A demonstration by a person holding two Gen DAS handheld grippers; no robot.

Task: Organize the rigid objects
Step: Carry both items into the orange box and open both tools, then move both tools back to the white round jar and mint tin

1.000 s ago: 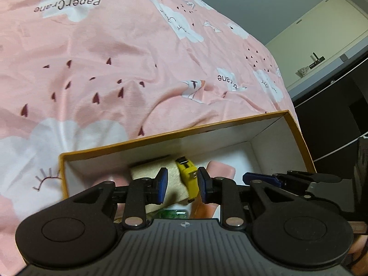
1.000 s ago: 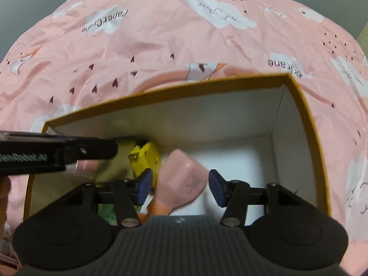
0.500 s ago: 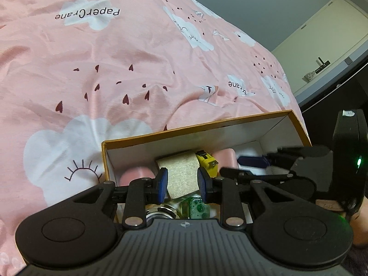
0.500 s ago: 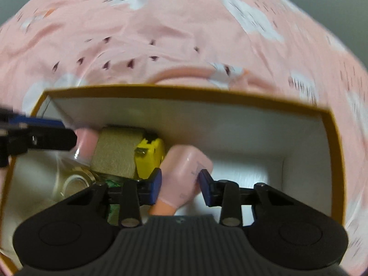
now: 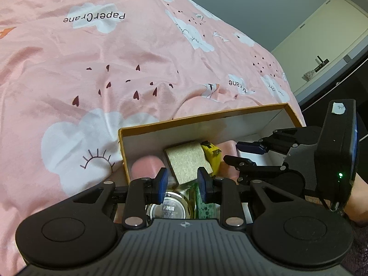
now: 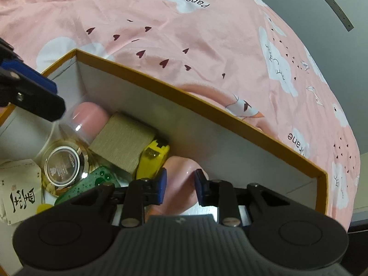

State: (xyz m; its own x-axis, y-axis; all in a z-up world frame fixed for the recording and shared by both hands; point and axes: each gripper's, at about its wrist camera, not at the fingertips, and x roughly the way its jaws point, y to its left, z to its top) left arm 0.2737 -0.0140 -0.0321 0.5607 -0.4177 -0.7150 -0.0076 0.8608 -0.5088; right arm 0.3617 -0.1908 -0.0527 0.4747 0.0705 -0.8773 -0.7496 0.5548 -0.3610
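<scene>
The pink bottle sits low centre of my right view, in the orange-rimmed box, beside the yellow tape measure. My right tool is narrowed around it; glossy plastic, probably light and slippery, so I'd grip mid-body. My left tool hangs narrow and empty above the glass jar.

A bed with a pink duvet cover, printed with white clouds and small dark hearts, fills the room. Behind it is a grey wall and a cream door.
</scene>
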